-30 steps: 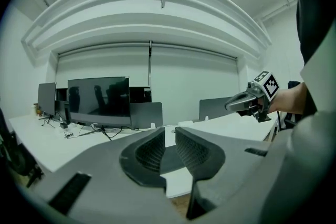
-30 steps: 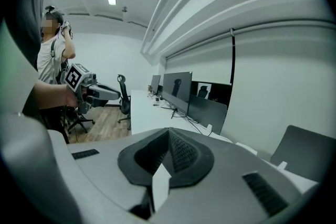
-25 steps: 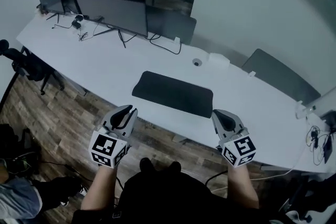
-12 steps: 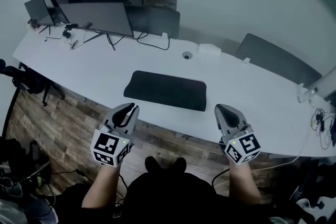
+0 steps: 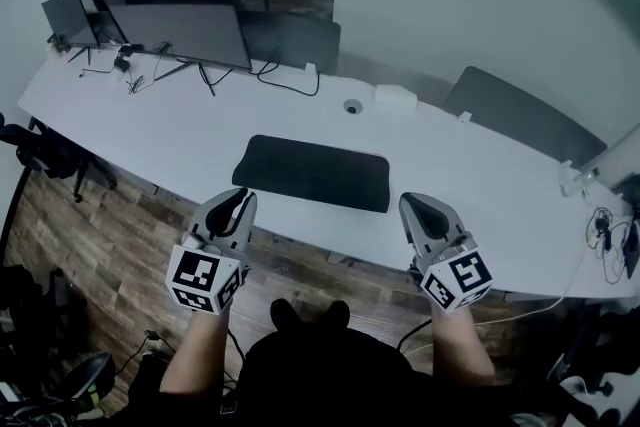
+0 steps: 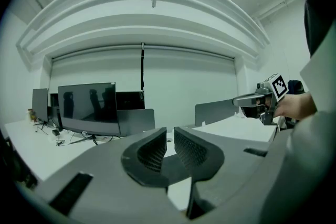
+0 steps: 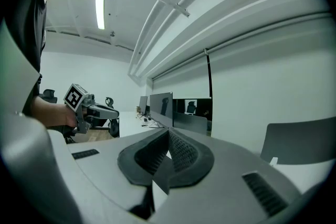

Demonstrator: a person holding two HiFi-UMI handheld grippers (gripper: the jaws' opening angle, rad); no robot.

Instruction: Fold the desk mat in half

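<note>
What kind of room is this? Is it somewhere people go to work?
Most likely an office. A long white desk runs along the wall, dark computer monitors stand at its far side, and a black desk mat lies flat near the front edge.

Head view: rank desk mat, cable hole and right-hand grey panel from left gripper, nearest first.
1. Desk mat, just ahead and to the right of the left gripper.
2. Cable hole, farther back, behind the mat.
3. Grey panel, far right, by the wall.
</note>
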